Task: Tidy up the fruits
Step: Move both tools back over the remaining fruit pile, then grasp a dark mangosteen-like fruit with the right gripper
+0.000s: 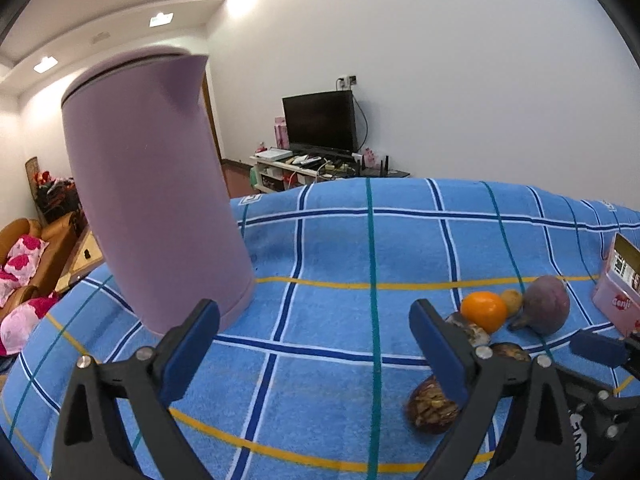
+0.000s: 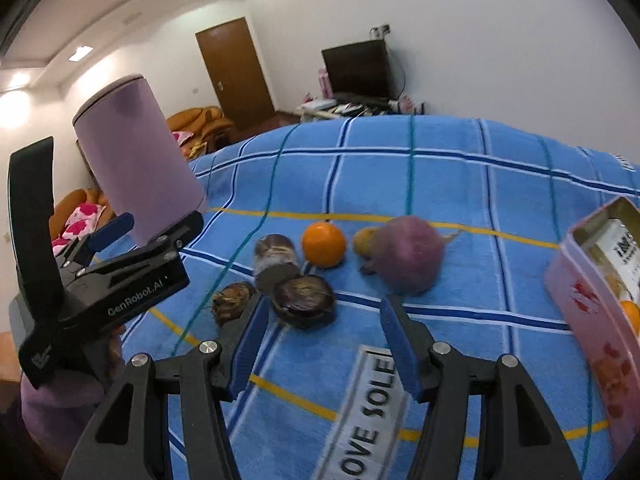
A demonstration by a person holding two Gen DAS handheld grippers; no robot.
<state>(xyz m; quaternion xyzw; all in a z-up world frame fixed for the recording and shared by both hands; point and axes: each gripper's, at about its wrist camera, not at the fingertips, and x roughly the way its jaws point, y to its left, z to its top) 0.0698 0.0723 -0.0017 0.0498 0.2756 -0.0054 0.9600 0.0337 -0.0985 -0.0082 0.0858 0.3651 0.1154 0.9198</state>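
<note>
Blue checked towel point(image 1: 320, 248) covers the table. Left gripper point(image 1: 316, 344) has jaws spread wide, nothing between them, just bare towel. Tall purple kettle point(image 1: 156, 184) stands just beyond its left finger, not touching. Right gripper point(image 2: 324, 340) has jaws parted about halfway, empty, hovering over the towel close to the fruit. Fruits sit in a loose cluster mid-towel: orange point(image 2: 323, 243), big purple round fruit point(image 2: 408, 256) with a small yellow fruit point(image 2: 364, 240) just beside it, three dark brown-purple fruits point(image 2: 304, 300) nearer the right gripper. Pink tin box point(image 2: 600, 300) stands at right, open, something orange inside.
</note>
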